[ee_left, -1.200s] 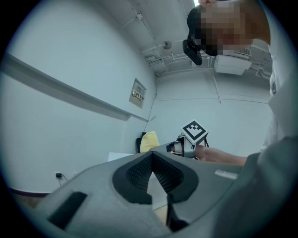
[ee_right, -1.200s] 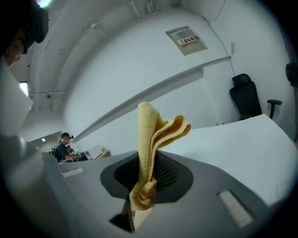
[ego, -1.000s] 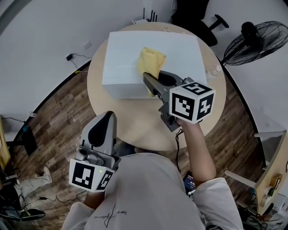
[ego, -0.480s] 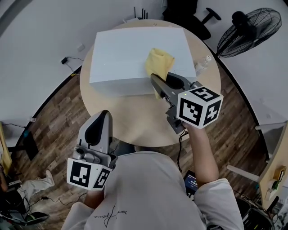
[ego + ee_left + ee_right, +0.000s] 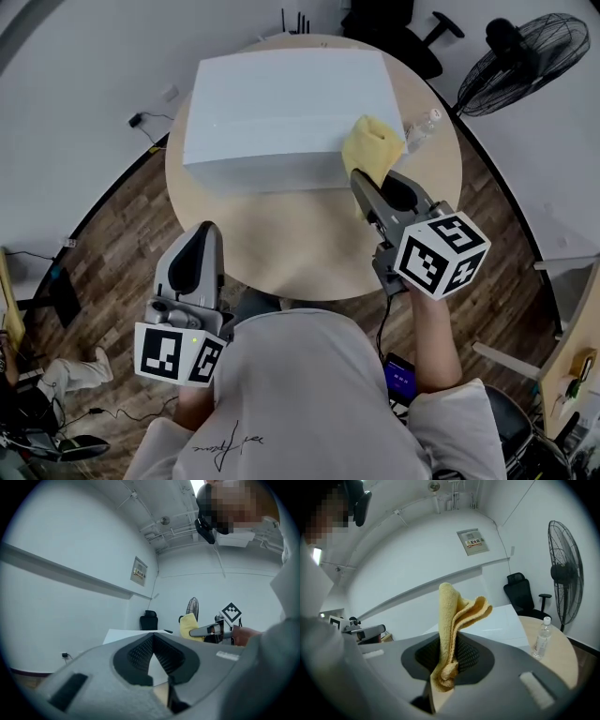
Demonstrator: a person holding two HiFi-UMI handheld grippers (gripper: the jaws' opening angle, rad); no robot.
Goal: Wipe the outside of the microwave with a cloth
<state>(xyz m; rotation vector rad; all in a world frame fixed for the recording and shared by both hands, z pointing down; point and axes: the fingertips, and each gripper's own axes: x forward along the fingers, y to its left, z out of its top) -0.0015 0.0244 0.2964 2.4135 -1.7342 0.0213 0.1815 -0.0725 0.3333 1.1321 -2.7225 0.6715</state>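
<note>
**A:** What has changed since a second ago?

**B:** Nearest the person, little. The left gripper (image 5: 204,240) hangs at 7 o'clock, off the near edge of the round surface (image 5: 281,246), as before. The right gripper (image 5: 380,192) has swept rightward. The yellow cloth (image 5: 372,150) lay over the middle of the microwave (image 5: 281,103) top, and it is now at the 4 o'clock corner, the near right one.

**A:** Is the cloth touching it?

**B:** In the head view it overlaps that corner, but I cannot tell whether there is real contact.

**A:** And the fingers?

**B:** The left gripper view shows its fingers pressed together with nothing between them. The right gripper view shows its fingers clamped on the cloth. The lower end is bunched between the pads and the rest stands up in folds (the head view shows only the top of the cloth).

**A:** Does any view show what another lacks?

**B:** The left gripper view catches the right gripper and cloth side-on at 2 o'clock. The right gripper view shows a clear bottle (image 5: 541,639) standing upright on the surface at 3 o'clock, apart from the microwave. Both gripper views show a wall plaque (image 5: 472,542), which the head view misses. Farthest off are a black chair (image 5: 524,595) and a standing fan (image 5: 565,569), at 2 o'clock.
</note>
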